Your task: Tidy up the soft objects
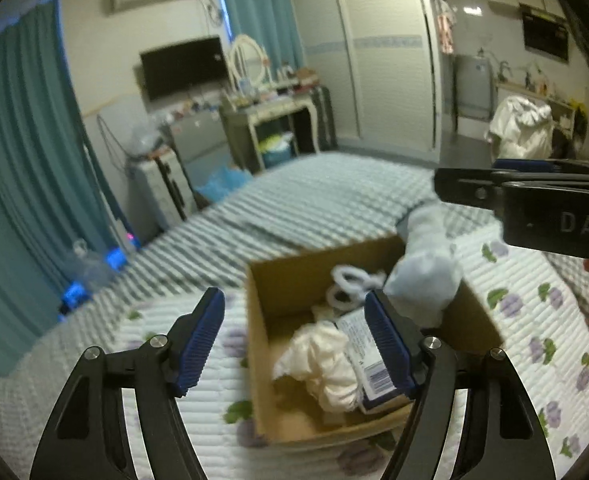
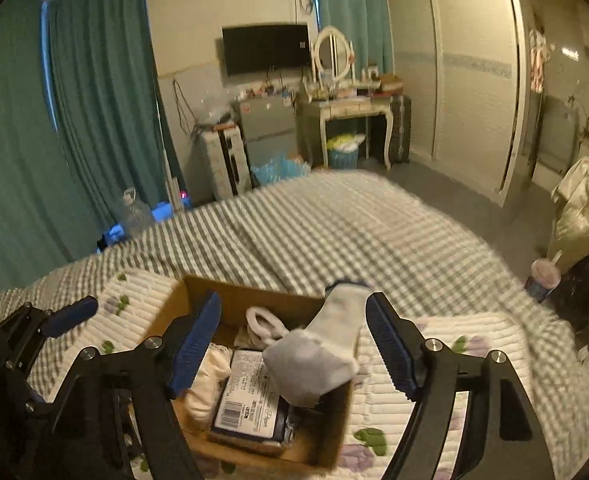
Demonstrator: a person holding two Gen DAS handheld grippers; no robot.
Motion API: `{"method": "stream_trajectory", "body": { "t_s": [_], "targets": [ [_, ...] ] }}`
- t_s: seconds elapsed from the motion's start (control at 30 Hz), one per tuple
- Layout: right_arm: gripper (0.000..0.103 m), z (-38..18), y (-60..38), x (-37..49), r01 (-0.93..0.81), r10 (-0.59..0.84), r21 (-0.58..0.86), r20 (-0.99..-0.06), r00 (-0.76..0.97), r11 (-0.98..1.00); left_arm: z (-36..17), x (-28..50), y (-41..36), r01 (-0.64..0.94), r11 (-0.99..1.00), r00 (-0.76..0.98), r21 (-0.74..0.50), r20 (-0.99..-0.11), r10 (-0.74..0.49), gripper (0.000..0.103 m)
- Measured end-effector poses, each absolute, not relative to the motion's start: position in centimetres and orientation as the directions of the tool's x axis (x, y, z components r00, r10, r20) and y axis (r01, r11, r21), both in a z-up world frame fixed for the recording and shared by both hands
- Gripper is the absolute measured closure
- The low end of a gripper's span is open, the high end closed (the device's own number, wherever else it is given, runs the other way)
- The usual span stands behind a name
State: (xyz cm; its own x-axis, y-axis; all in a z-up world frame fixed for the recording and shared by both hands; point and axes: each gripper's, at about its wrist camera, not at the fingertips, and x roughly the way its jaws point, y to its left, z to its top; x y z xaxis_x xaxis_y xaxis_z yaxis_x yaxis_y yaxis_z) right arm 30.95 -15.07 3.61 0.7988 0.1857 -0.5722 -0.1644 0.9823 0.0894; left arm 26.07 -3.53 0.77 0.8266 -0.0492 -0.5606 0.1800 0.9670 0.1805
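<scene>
Box (image 1: 290, 280) contents blurred; right claw (image 1: 542, 196) edge-cropped.

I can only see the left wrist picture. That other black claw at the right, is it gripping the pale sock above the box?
Observer: No. The right wrist view shows the right gripper wide open, and the sock touches neither pad.
Operator: Is there anything near the bed that I'm missing?
Observer: Yes, a pink drink cup with a straw stands past the right edge of the bed.
</scene>
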Motion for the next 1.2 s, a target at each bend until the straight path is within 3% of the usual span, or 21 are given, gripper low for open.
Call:
{"method": "stream_trajectory", "body": {
  "t_s": [0.23, 0.37, 0.57, 0.63, 0.8, 1.2],
  "targets": [
    [0.025, 12.9, -15.4, 22.2, -0.173, 0.173, 0.045, -0.471, 0.865, 0.984, 9.5, 19.0, -2.0, 0.124, 0.983, 0.894, 0.132, -0.445, -0.053, 0.029],
    [0.019, 17.1, -15.3, 16.2, -0.186, 0.175, 0.013, -0.413, 0.894, 0.982, 14.1, 13.6, -1.1, 0.076, 0.991, 0.939, 0.106, -0.342, -0.036, 0.012],
    [0.005, 19.8, -14.6, 7.1, -0.208, 0.181, -0.052, -0.32, 0.93, 0.977, 17.2, 6.3, 0.3, 0.037, 0.994, 0.978, 0.102, -0.207, -0.015, 0.008],
    [0.0, 19.5, -14.4, 5.2, -0.22, 0.193, -0.058, -0.301, 0.934, 0.974, 17.2, 4.1, 1.1, 0.025, 0.996, 0.984, 0.086, -0.175, -0.009, 0.005],
    [0.0, 16.8, -14.8, 1.7, -0.237, 0.223, -0.025, -0.254, 0.941, 0.971, 14.9, 1.9, 2.4, 0.004, 1.0, 0.987, 0.03, -0.158, 0.001, 0.004],
    [0.0, 5.5, -15.1, 4.7, -0.2, 0.214, 0.079, -0.254, 0.943, 0.977, 5.1, 5.5, 3.4, -0.026, 0.999, 0.966, 0.03, -0.256, 0.033, 0.004]
  ]
}}
